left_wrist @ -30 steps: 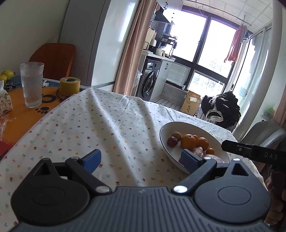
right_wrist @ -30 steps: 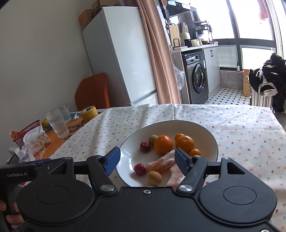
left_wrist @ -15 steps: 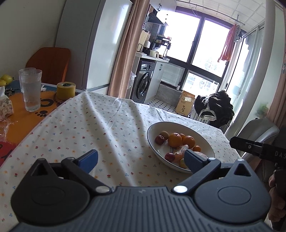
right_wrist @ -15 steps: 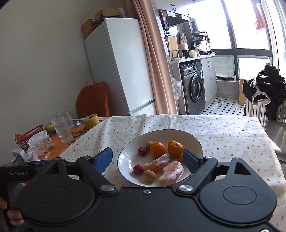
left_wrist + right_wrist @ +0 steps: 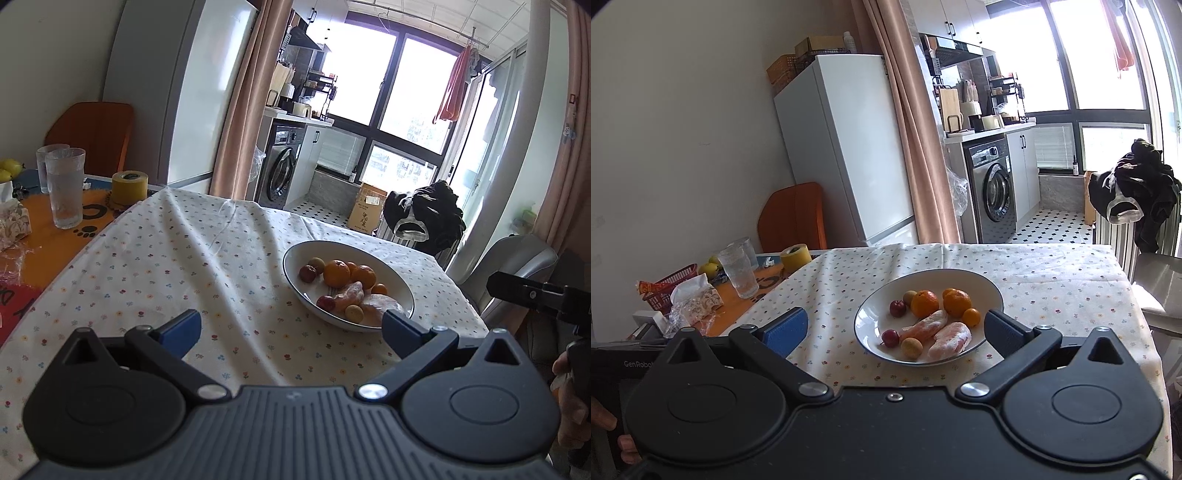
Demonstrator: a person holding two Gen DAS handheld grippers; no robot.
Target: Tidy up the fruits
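Tech A: Plate position relative to the claws, please.

Tech B: White plate (image 5: 991, 291) rests on the floral tablecloth (image 5: 1052, 280), ahead of both tools and touching neither. Right gripper (image 5: 894, 328) is released, blue-padded fingers (image 5: 786, 330) spread wide and nothing between them; in the right wrist view the plate sits in the gap beyond them. Left gripper (image 5: 291, 326) is likewise released and empty; in its view the plate (image 5: 402, 291) lies ahead and to the right, near the right-hand finger.

Tech A: Plate contents?

Tech B: Two oranges (image 5: 924, 303) side by side at centre, one small orange fruit (image 5: 971, 316) beside them, two small red fruits (image 5: 897, 308), two pale yellow round fruits (image 5: 911, 348), and two peeled segments in clear wrap (image 5: 951, 339) at the near rim.

Tech A: Legible markings?

Tech B: "GenRobo" in white on the black tool body (image 5: 613, 365) at the lower left of the right wrist view; the rest is cut off. Printing on the cardboard box (image 5: 367, 212) by the window is too small to read.

Tech A: Surface and room?

Tech B: Tablecloth is creased. To the left, an orange mat (image 5: 44, 243) carries two drinking glasses (image 5: 67, 188), a roll of yellow tape (image 5: 129, 187) and a red basket (image 5: 668, 286). Behind stand a white refrigerator (image 5: 849, 147), a pink curtain (image 5: 908, 122), a washing machine (image 5: 991, 188), and dark clothing (image 5: 1134, 184) heaped on a radiator by large windows.
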